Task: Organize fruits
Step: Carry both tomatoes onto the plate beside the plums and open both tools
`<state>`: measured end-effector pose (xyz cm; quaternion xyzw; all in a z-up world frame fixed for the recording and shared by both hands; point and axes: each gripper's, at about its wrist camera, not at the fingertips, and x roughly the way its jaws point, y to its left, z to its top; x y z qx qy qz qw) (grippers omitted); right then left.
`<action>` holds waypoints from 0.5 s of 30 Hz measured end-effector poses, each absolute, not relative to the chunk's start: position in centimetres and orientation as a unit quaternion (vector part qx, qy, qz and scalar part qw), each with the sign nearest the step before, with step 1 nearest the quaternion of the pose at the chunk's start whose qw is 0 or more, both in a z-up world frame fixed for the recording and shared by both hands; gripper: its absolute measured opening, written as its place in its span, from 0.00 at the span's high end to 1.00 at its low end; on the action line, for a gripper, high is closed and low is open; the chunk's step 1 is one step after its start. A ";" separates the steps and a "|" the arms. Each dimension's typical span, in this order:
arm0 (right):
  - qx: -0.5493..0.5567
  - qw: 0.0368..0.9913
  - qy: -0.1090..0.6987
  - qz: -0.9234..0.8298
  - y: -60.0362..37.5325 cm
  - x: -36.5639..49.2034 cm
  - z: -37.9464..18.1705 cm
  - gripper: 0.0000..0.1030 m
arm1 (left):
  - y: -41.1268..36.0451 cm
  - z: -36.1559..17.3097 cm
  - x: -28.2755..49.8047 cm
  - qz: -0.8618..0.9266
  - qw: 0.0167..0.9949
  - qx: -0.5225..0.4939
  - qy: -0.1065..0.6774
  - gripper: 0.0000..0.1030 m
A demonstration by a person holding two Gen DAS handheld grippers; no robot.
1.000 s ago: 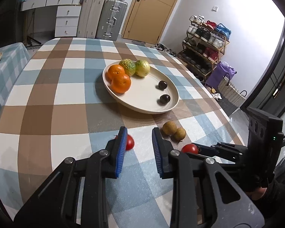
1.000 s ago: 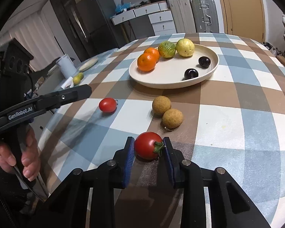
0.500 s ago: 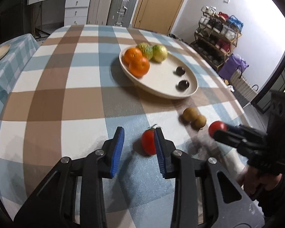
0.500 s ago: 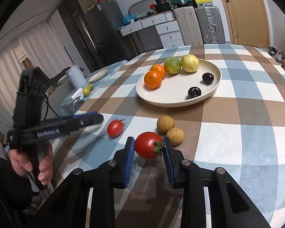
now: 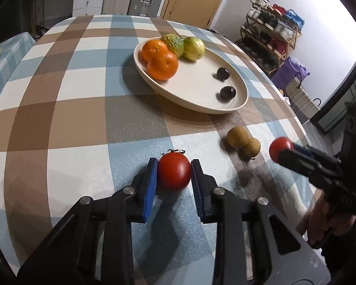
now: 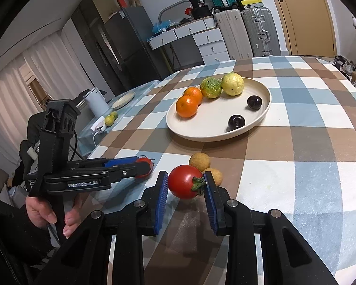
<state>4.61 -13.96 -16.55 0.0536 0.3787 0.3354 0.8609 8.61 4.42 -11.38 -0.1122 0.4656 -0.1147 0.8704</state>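
**A:** We have a tomato in each gripper. The left gripper (image 5: 174, 174) has its blue pads pressed on either flank of the left tomato (image 5: 174, 171), low over the checked tablecloth (image 5: 78, 123); whether it rests on the cloth or is just clear of it, we cannot tell. The right gripper (image 6: 185, 185) is clamped on the right tomato (image 6: 185, 181), held above the cloth with its green stem turned toward one pad.

**B:** How will they handle?

**A:** We judge them light, smooth-skinned and soft under pressure — a hard squeeze would bruise or split them, a loose one would let that glossy skin slide. Across the widest part, as we have them, seems the best hold. On the right one the calyx sits against the pad, so that grip may be less even.

**B:** And where do they go?

**A:** The white plate (image 5: 197, 109) farther up the table already carries two oranges (image 5: 162, 65), two green-yellow fruits (image 5: 193, 48) and two dark round fruits (image 5: 227, 93), with bare space in the middle. Two small brown fruits (image 5: 243, 141) lie touching each other on the cloth between us and the plate — we would lift over them and set the tomatoes down gently, since round fruit will roll on a shallow plate.
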 end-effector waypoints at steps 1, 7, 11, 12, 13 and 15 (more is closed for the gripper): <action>0.054 0.861 0.378 0.336 -14.0 4.7 -16.5 0.71 | 4.3 -11.3 8.7 -0.118 0.869 -0.111 0.467 0.76; 0.055 0.863 0.373 0.337 -14.5 6.3 -15.7 0.71 | 3.7 -9.8 9.6 -0.134 0.871 -0.117 0.457 0.76; 0.064 0.866 0.367 0.334 -15.4 8.6 -14.7 0.71 | 2.6 -7.9 11.6 -0.151 0.877 -0.113 0.442 0.76; 0.066 0.866 0.366 0.335 -15.5 9.3 -14.5 0.71 | 2.2 -7.4 12.5 -0.156 0.878 -0.112 0.439 0.76; 0.067 0.866 0.365 0.334 -15.6 9.9 -14.3 0.71 | 1.9 -7.1 13.2 -0.159 0.878 -0.112 0.438 0.76; 0.070 0.865 0.367 0.336 -15.8 11.4 -13.9 0.71 | 1.2 -6.5 14.8 -0.167 0.878 -0.113 0.434 0.76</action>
